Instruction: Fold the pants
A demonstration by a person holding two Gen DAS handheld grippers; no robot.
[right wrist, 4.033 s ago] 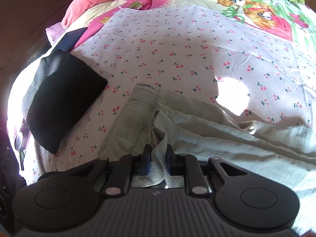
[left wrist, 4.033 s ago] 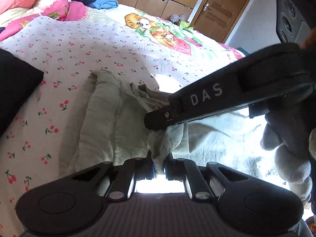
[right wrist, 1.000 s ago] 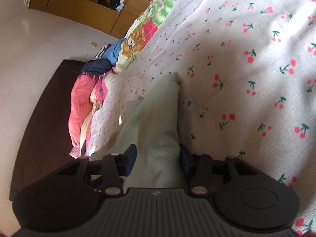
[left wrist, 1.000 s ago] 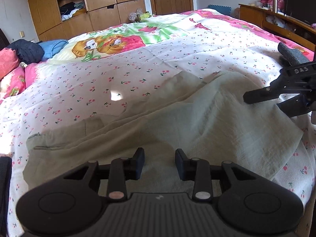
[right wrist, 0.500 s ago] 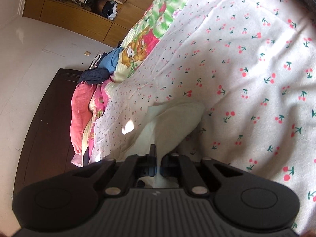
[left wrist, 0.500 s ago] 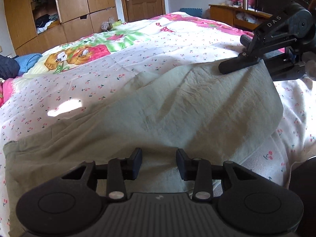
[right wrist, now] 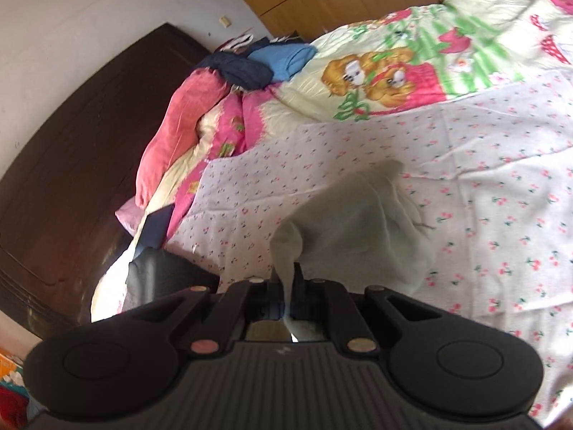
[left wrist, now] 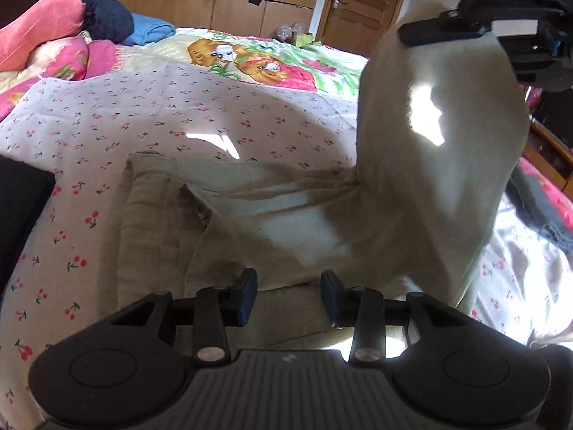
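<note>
Right tool point(right wrist: 288, 279) is clamped on the leg end of the pants point(left wrist: 429, 150), lifted high to the upper right of the left tool point(left wrist: 288, 294), which hangs released just above the waist half lying on the bed point(left wrist: 179, 107). Soft, light cloth that sags and drapes; best gripped at hems or corners, likely.

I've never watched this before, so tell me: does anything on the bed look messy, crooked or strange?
Only the pants: their waist end lies rumpled on the cherry-print sheet, while the right gripper, shut on the leg end, holds it up in the air. The left gripper is open. Nothing looks torn or spilled.
</note>
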